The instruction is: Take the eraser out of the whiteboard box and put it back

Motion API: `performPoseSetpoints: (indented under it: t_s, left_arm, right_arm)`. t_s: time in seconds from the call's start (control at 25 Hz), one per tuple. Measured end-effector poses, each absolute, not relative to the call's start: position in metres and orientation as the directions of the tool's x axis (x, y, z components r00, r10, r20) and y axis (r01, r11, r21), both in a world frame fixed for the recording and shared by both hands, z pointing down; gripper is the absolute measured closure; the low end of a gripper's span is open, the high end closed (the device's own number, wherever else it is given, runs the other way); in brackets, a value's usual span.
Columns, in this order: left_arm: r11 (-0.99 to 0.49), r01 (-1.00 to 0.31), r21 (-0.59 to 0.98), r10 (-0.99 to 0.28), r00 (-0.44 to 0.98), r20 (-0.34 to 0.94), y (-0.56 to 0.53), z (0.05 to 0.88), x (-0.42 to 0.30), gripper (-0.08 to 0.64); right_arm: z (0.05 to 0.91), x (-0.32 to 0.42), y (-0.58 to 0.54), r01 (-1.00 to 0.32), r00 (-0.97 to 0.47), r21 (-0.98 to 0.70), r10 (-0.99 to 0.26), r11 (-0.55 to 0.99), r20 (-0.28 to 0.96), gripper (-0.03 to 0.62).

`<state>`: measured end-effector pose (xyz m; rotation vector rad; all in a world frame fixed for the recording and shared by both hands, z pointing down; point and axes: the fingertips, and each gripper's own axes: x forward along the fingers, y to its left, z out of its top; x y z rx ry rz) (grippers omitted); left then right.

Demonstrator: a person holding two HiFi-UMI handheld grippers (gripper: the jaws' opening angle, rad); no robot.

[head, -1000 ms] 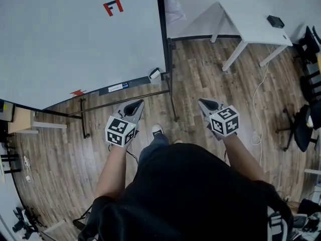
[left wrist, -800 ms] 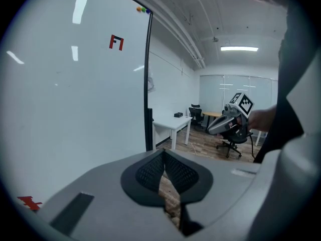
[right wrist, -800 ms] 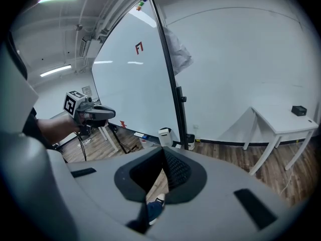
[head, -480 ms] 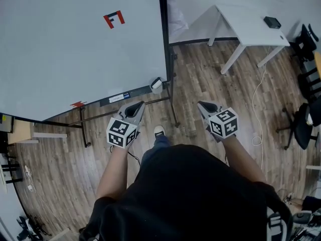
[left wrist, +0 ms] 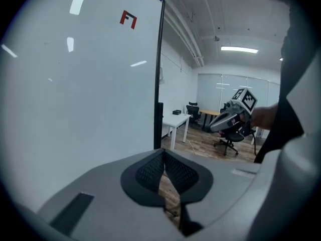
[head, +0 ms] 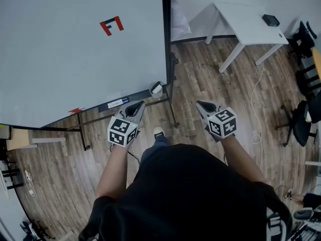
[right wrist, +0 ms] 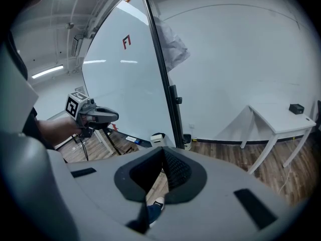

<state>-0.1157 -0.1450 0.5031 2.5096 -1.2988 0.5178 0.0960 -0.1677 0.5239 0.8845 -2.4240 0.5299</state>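
Status: nothing lifted yet. Left gripper [head: 135,106] and right gripper [head: 203,105] both closed, empty, short of the large white whiteboard [head: 75,49]. Small white box [head: 156,88] sits at tray's right end; eraser not discernible, presumably inside.

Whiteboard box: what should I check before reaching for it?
1. Is the box in view at the right end of the tray: ok.
2. Eraser seen inside the box: cannot tell.
3. Left gripper empty: ok, shut on nothing.
4. Right gripper empty: ok, shut on nothing.
5. Jaws open for a grab: not ok, both shut.
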Motion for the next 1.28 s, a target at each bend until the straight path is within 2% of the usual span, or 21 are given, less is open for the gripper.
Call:
performPoseSetpoints:
  t_s: [0.96, 1.28]
  left_arm:
    - [-0.623, -0.771, 0.129, -0.611, 0.584, 0.535, -0.197, 0.568, -0.111, 0.543]
    - [-0.639, -0.756, 0.141, -0.576, 0.591, 0.564, -0.214, 0.587, -0.102, 0.452]
  right_arm:
    - [0.558, 0.087, -0.201, -0.707, -0.633, -0.22, -0.461, 0.672, 0.622, 0.597]
    - [0.567, 0.09, -0.21, -0.714, -0.624, -0.229, -0.453, 0.662, 0.637, 0.595]
